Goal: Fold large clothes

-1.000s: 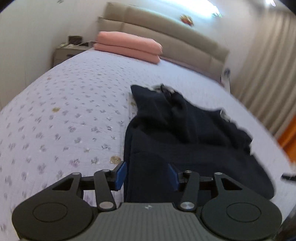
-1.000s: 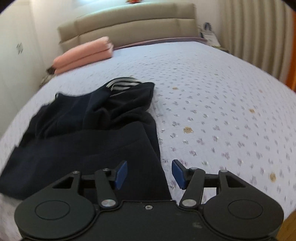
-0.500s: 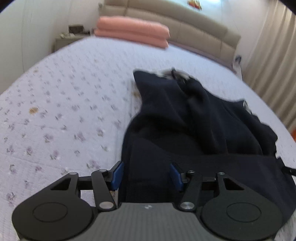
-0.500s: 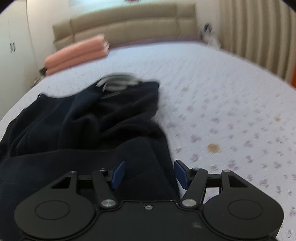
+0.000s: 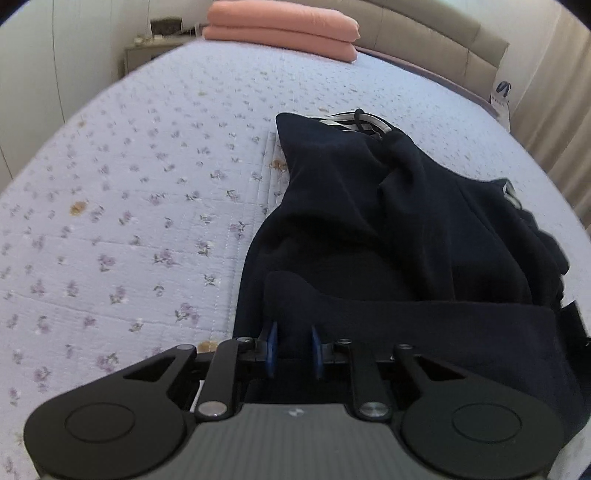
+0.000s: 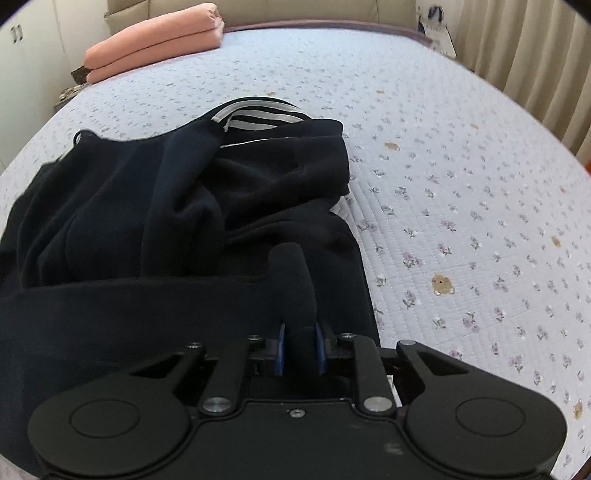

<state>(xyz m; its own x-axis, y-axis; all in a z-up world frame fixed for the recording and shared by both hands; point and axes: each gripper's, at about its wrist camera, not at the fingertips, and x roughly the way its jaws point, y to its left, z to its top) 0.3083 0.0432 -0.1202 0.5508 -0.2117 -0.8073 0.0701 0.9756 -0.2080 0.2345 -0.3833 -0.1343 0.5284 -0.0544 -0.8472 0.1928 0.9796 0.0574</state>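
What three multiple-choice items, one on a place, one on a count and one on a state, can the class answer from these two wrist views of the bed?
1. Where do the pink pillows lie?
A. by the headboard
B. on the dark garment
C. on the floor

2. How many pink pillows are stacked?
A. one
B. two
C. four

3. What are both grippers doing?
A. hanging open above the bed
B. pinching the garment's near edge
C. gripping a pillow

Answers:
1 A: the pink pillows sit at the far end of the bed, below the headboard.
2 B: two lie one on the other.
3 B: the left gripper and right gripper each have dark garment cloth bunched between their fingers.
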